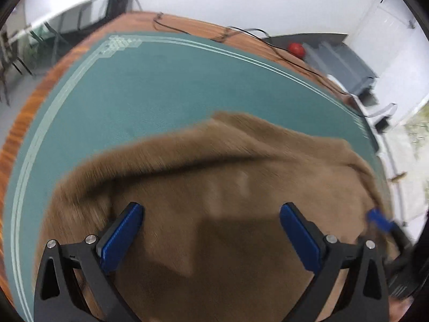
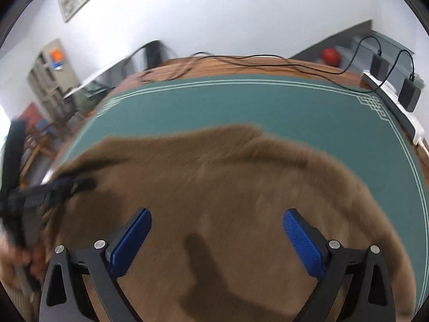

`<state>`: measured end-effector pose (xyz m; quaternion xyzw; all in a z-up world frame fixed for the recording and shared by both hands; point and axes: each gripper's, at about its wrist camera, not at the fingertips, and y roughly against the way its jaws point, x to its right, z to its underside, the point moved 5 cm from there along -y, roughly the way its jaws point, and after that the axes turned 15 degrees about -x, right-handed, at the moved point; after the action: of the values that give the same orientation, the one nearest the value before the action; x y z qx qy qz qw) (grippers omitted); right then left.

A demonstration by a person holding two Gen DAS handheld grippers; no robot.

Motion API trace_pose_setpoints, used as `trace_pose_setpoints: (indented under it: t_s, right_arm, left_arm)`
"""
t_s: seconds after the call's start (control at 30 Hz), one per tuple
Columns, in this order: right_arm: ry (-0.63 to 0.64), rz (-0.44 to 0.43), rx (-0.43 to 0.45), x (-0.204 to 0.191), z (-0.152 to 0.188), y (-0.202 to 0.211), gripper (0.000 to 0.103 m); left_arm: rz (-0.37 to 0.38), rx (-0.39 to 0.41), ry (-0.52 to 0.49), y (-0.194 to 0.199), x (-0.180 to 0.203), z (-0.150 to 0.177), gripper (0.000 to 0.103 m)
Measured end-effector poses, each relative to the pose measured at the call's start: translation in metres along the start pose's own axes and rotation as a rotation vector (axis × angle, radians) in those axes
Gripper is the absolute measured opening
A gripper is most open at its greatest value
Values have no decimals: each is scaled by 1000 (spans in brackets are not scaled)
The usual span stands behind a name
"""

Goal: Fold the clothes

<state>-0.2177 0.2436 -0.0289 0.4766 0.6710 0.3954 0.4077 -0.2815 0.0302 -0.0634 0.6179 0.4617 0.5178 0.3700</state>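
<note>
A brown garment [image 1: 228,187] lies spread on a green mat [image 1: 161,88] and fills the lower half of both views; it also shows in the right wrist view [image 2: 228,177]. My left gripper [image 1: 211,214] is open and empty above the cloth, its blue pads wide apart. My right gripper [image 2: 217,220] is open and empty above the cloth too. The right gripper shows at the right edge of the left wrist view [image 1: 380,221]. The left gripper shows at the left edge of the right wrist view [image 2: 53,187]. Both views are motion-blurred.
The mat [image 2: 268,102] lies on a wooden table [image 1: 187,24]. Black cables [image 2: 241,59] and chargers on a power strip [image 2: 407,94] run along the table's far and right edges. A red ball [image 1: 296,49], grey furniture and chairs stand beyond the table.
</note>
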Motion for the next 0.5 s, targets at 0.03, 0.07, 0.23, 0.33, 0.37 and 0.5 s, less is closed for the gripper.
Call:
trace_pose_setpoints:
  t_s: [0.03,0.07,0.23,0.33,0.37,0.5]
  right_arm:
    - [15,-24,-15,-5,14,4,100]
    - [26,-44,-24,-9,27,9,100]
    - [98,-62,-83,-24,103,21,100]
    - [136,3,-96,-26,146,27,100]
    - [141,14,-102,-25,158,26,100]
    - [149,43,-76,-20,183,28,102]
  left_arm:
    - [17,-14,-8,3,5,7,103]
    - [23,-25,-23,6,10,17,103]
    - [50,-40,-107,25,36,85,103]
    - [70,-50,-121,26,43,125,103]
    - [76,-54,-122,24,44,137,103]
    - [89,-52,-93,18,47,163,103]
